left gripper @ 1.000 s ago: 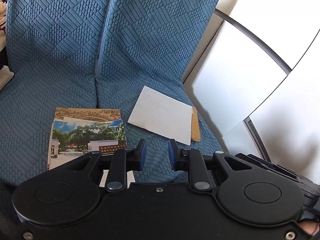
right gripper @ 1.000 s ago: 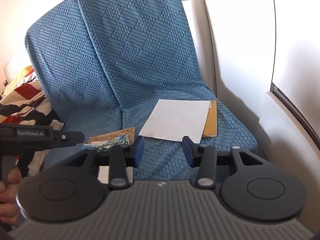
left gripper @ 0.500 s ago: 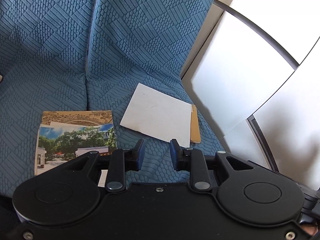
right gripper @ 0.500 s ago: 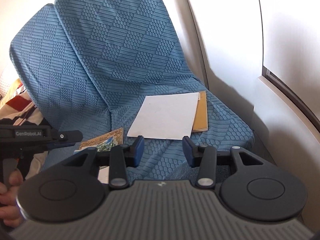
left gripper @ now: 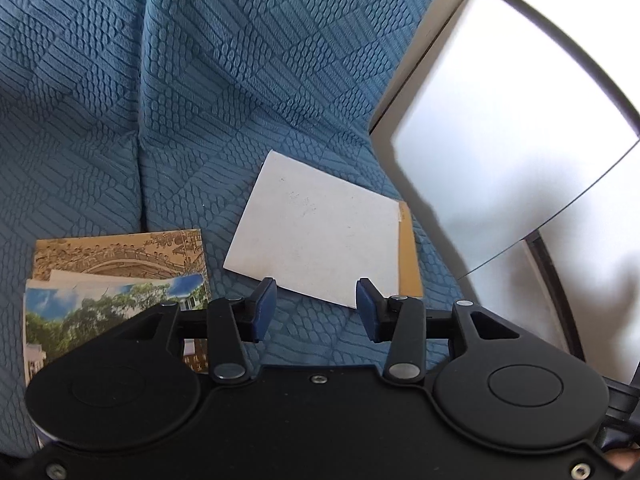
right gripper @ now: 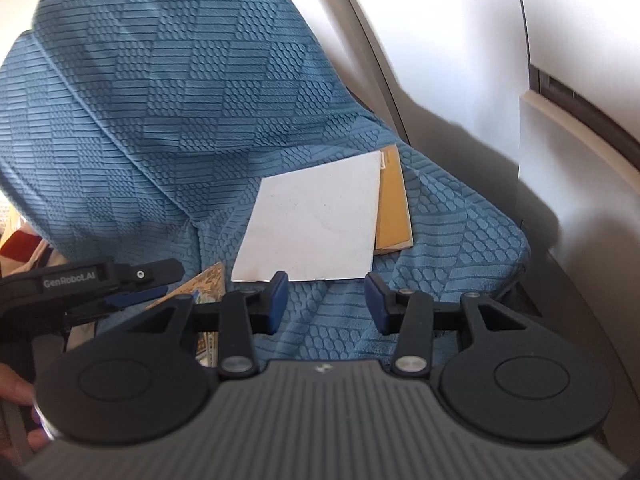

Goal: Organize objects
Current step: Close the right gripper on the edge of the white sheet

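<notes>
Currently both of my grippers hung over the blue textured sofa cover (left gripper: 208,92), each tilted down toward the seat. My left gripper (left gripper: 316,310) had its jaws opening, blue pads apart, with only bare seat fabric between them; nothing was gripped. My right gripper (right gripper: 326,302) had its jaws spread partway and likewise empty, fabric showing in the gap. A white sheet (left gripper: 316,236) lay flat on the right seat cushion, skewed to the cushion edge, its near edge just beyond the fingertips of both grippers in each wrist view. It covered most of a tan envelope (left gripper: 409,256), of which only a narrow strip along the sheet's right side showed; from the right wrist that strip looked wider, with a lower corner poking out. To the left, near the seam between the two cushions, sat a small stack of postcards (left gripper: 120,280): a sepia one with an arched bridge at the back, a colour one with trees and blue sky on top, and the white edge of another between them; the lower part was hidden behind my left gripper body. The stack and the white sheet lay apart, not touching. A pale wall panel (left gripper: 500,152) stood just right of the seat. In the right wrist view the left gripper appeared at the left edge, above the postcards, with part of a hand (right gripper: 16,386) below it.
</notes>
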A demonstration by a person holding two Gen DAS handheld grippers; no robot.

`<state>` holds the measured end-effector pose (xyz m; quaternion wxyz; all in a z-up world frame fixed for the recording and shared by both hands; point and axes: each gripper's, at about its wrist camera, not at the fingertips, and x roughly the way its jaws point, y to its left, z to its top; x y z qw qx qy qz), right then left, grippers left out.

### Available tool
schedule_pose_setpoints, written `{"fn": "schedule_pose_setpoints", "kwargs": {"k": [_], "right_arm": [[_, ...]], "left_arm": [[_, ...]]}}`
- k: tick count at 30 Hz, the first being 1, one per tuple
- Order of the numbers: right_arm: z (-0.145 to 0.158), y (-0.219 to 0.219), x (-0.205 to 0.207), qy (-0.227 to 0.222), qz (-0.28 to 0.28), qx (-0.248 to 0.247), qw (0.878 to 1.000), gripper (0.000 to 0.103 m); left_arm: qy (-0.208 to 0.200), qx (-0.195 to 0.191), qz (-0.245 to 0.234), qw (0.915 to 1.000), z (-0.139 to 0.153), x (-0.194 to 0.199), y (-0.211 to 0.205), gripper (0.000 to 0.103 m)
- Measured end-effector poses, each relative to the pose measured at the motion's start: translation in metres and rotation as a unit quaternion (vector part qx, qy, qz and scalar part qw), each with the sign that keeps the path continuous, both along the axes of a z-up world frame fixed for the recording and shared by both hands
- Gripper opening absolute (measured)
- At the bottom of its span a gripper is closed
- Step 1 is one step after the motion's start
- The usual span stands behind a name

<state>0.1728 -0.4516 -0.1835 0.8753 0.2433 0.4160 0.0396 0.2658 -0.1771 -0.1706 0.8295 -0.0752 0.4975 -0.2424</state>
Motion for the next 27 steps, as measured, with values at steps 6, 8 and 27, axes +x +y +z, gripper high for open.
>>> {"fn": "schedule_pose_setpoints", "kwargs": {"k": [6,8,27], "right_arm": [[-0.024,-0.003,0.028,0.037,-0.005,0.006,0.999,0.046],[-0.031,-0.004,0.036,0.046,-0.006,0.013,0.999,0.046],[-0.076,0.001,0.086,0.094,-0.017,0.033,0.995,0.046]], "left_arm": [[0.035,0.006,-0.018,0.9992,-0.03,0.036,-0.009,0.042],[0.044,0.014,-0.018,0.9988,-0.039,0.048,-0.01,0.042],[0.067,0.079,-0.051,0.9933,-0.108,0.097,-0.029,0.048]]}}
